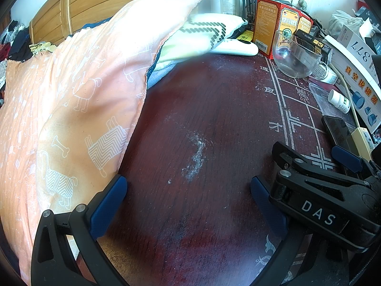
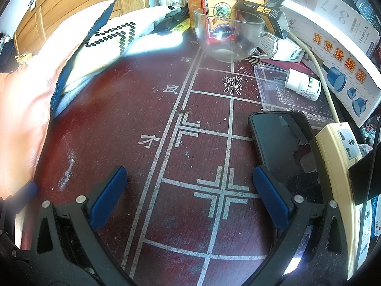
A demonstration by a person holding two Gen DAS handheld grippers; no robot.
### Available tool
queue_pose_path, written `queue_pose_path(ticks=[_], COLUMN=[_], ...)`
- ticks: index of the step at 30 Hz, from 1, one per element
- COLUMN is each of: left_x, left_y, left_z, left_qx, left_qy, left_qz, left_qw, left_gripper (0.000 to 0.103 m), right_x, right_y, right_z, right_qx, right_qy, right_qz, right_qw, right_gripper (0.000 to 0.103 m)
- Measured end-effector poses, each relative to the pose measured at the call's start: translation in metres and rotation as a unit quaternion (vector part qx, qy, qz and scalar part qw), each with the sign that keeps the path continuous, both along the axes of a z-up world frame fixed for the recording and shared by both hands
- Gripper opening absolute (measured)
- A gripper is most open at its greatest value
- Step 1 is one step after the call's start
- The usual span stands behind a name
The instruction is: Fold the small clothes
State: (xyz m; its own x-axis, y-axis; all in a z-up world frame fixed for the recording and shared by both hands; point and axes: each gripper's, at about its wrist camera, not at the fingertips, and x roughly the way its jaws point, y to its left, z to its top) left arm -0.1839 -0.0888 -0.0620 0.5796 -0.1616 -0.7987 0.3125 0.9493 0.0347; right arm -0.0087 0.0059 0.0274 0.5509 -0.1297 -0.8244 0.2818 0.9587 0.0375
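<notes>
- Jaws: left gripper [image 1: 188,202] spread wide, nothing between, over bare dark-red bench [image 1: 202,109]. Right gripper [image 2: 190,197] likewise spread wide and empty, over the white grid lines painted on the bench.
- In left wrist view the right gripper sits at lower right, black body marked "DAS", just beside the left one's right finger.
- Task cloth: 1 small white garment w/ black dotted zigzag pattern [image 1: 202,33], lying at bench's far-left edge, partly under the orange cloth's corner, a blue-edged layer below it. Well apart from both grippers; not touched.
- 1 big orange cloth w/ white dog-and-bone print [image 1: 78,100], draped along left side, its edge touching the left gripper's left finger.
- 1 clear glass cup w/ handle [image 2: 228,35], upright, far centre-right of bench.
- 3 red-and-gold boxes [image 1: 281,23] standing side by side behind the cup; 1 silver canister [image 1: 225,0] left of them.
- 1 white remote-like thing [image 1: 238,47] in front of the garment, next to the boxes.
- 1 small white pill bottle [image 2: 303,84] on its side, resting on 1 clear plastic tray [image 2: 269,88].
- 1 black phone [image 2: 283,140], screen up, just beside right gripper's right finger.
- 1 cream power strip [image 2: 343,157] right of phone, cable running back.
- 1 long white carton w/ orange characters and "377" [image 2: 338,47] along right edge.
- Wooden headboard [image 1: 100,2] behind at the back left.
</notes>
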Motion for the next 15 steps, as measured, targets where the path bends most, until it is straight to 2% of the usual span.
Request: queue_pose_path(ticks=[7,15], left_x=[0.000,0.000], left_y=[0.000,0.000], left_z=[-0.001,-0.001], left_qx=[0.000,0.001], left_qy=[0.000,-0.001], left_qz=[0.000,0.000], left_qw=[1.0000,1.0000], left_gripper=[0.103,0.103], right_x=[0.003,0.002], right_y=[-0.010,-0.010], right_z=[-0.012,-0.011], right_qx=[-0.001,-0.001], right_qy=[0.001,0.001], right_qz=[0.000,0.000], right_qw=[1.000,1.000], right_gripper=[0.103,0.103])
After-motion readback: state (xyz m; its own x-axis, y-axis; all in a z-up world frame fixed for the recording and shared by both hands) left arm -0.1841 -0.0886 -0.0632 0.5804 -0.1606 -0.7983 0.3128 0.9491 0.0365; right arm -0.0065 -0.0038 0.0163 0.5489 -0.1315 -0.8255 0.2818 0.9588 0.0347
